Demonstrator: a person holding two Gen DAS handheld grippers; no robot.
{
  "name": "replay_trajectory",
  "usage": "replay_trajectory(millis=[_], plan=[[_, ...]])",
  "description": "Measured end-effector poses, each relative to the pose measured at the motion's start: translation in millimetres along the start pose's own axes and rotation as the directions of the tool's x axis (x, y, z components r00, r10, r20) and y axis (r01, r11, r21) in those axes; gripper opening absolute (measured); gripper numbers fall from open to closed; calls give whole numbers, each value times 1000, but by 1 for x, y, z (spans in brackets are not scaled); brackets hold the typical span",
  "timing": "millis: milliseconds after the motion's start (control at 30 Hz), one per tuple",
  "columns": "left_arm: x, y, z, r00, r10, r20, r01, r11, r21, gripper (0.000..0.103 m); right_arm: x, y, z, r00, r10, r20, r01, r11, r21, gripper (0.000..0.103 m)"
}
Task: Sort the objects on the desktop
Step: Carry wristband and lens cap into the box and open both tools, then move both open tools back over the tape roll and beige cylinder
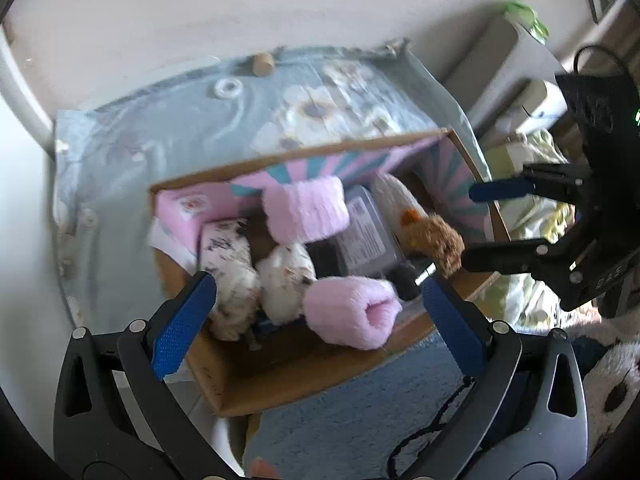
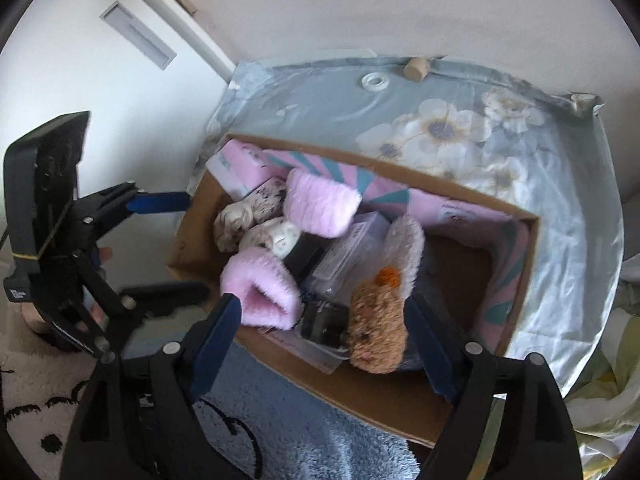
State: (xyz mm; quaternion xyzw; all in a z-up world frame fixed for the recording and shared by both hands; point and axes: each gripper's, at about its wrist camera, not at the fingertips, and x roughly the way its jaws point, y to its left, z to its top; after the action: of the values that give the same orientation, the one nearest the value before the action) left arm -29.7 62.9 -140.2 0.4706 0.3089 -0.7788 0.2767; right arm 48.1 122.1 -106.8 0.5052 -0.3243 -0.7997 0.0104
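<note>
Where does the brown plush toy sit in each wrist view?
Left wrist: brown plush toy at right of centre, inside the cardboard box, by its right wall.
Right wrist: brown plush toy low, just right of centre, between the gripper's fingers.
Shared landmark: white ring on the floral cloth.

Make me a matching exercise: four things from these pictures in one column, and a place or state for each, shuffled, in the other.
Things:
1. brown plush toy
2. white ring
3. pink fluffy roll
4. left claw

Places or states:
A. on the flowered cloth, outside the box
B. open, nothing between its fingers pressed
C. in the cardboard box, at its near edge, beside a white fleecy piece
D. in the box, near edge, open end showing

Pairs: 1-C, 2-A, 3-D, 4-B
</note>
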Motion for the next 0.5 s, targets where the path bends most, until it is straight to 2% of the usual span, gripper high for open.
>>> replay_trajectory(millis=[233, 500], plan=[[-16, 21, 12, 998, -2, 64, 7, 996, -88, 103, 0, -4, 7, 1000, -20, -20, 20, 1000, 9, 80], [-28, 30, 24, 994, 12, 110, -4, 998, -70, 103, 1, -27, 15, 998, -42, -43, 47, 990, 131, 80]])
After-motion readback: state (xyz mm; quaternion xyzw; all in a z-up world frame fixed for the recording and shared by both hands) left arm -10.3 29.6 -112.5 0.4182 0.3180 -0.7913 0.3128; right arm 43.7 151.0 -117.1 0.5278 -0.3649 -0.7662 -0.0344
